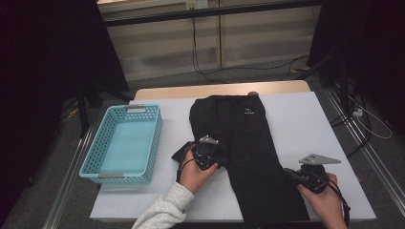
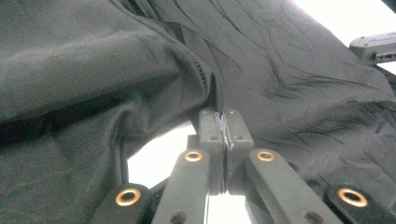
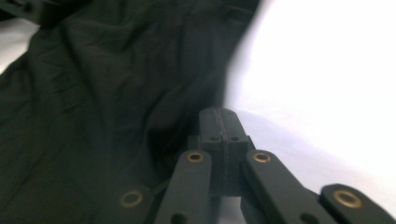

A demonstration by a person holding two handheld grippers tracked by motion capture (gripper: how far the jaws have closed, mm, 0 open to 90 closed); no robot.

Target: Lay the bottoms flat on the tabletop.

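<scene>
A black garment, trousers by their look, lies lengthwise on the white table cover. My left gripper sits at the garment's left edge, about halfway along it. In the left gripper view its jaws are shut, and a fold of the black cloth is pinched and gathered at their tip. My right gripper rests at the garment's right edge near the front of the table. Its jaws are shut, their tip right beside the cloth's border. I see no cloth between them.
A light blue perforated basket stands on the left side of the table with nothing in it. Bare white cover stretches to the right of the garment. Cables run across the floor behind and to the right of the table.
</scene>
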